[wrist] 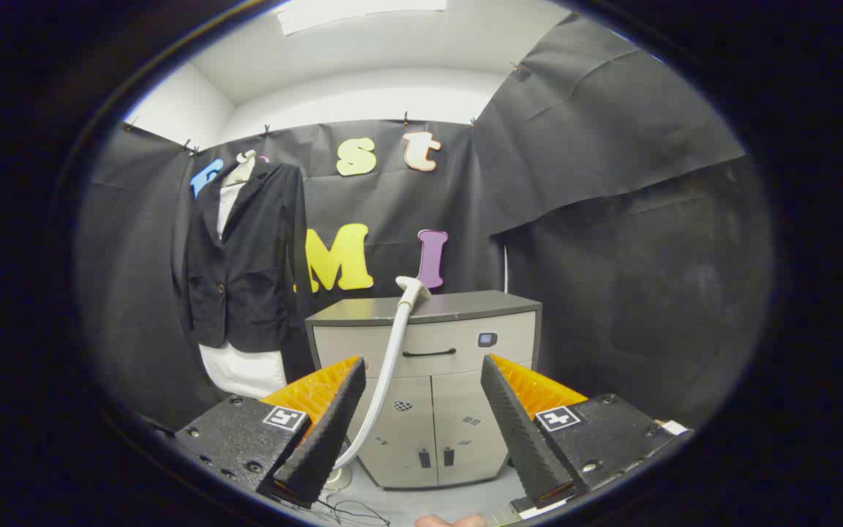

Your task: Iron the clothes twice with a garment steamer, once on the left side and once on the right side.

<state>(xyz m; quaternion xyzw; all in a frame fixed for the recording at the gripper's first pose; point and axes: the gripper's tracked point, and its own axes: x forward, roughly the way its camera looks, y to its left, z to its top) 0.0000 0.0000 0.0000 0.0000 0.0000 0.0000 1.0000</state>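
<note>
A dark jacket [246,263] over a white shirt [242,369] hangs on a hanger against the booth wall, left of a grey cabinet [429,380]. The garment steamer's white head [413,287] rests on the cabinet top, and its pale hose [385,380] curves down past the cabinet front toward the floor. My gripper [421,421] is open, with nothing between its fingers. It faces the cabinet from some distance, and the hose runs just beyond the left finger [334,417]. The jacket hangs well off beyond and to the left of the fingers.
The cabinet has a drawer with a dark handle [429,353] and two lower doors. A round base [337,477] and thin cables [348,509] lie on the floor by the hose's lower end. A bit of a hand [451,521] shows below the fingers.
</note>
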